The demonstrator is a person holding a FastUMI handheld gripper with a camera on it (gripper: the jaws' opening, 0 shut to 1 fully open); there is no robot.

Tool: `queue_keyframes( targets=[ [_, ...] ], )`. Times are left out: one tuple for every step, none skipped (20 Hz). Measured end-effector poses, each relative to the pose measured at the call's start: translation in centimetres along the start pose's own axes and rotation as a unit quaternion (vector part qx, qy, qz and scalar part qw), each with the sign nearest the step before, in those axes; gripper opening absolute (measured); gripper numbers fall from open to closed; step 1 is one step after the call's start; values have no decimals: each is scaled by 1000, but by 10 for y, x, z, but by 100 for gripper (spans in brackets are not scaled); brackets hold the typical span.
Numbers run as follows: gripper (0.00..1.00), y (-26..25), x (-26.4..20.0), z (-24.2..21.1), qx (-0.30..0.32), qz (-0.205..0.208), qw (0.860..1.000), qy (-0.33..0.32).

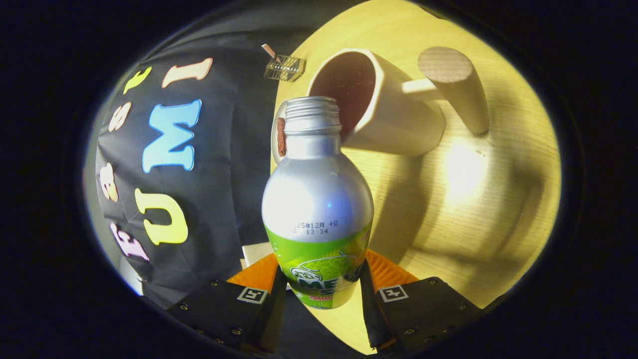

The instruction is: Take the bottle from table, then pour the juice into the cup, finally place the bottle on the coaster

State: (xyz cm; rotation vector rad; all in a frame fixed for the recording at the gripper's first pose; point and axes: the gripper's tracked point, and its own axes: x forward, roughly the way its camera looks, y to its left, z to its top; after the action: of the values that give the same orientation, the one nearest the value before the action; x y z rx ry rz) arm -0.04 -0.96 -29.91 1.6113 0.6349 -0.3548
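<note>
We have the tool (323,291) clamped on the uncapped juice bottle (317,199), tipped so its mouth nears the cup (379,107) at one o'clock, ready for pouring over the desk (473,209).

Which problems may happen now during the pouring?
The hand-held gripper holds the bottle only at its lower end, so it may slip while tilted. Its open mouth sits at the cup rim, not clearly over the opening, so juice may spill onto the table.
</note>
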Motion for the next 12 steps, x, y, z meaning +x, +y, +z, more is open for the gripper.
queue_keyframes(
  targets=[
    [66,-4,1,0,-20,-5,1000,-4],
    [66,-6,1,1,-39,-9,999,-11],
    [66,-7,1,3,-54,-12,998,-17],
    [66,-6,0,3,-64,-12,998,-20],
    [66,-6,1,3,-71,-12,997,-21],
    [66,-7,1,1,-77,-12,997,-23],
    [66,-8,2,0,-85,-14,996,-23],
    [66,-8,3,-1,-96,-16,995,-27],
    [66,-9,3,-1,-110,-17,993,-30],
    [67,-11,2,-2,-124,-22,991,-34],
    [66,-11,1,-1,-136,-21,990,-40],
    [66,-11,1,1,-148,-22,988,-48]
  ],
)
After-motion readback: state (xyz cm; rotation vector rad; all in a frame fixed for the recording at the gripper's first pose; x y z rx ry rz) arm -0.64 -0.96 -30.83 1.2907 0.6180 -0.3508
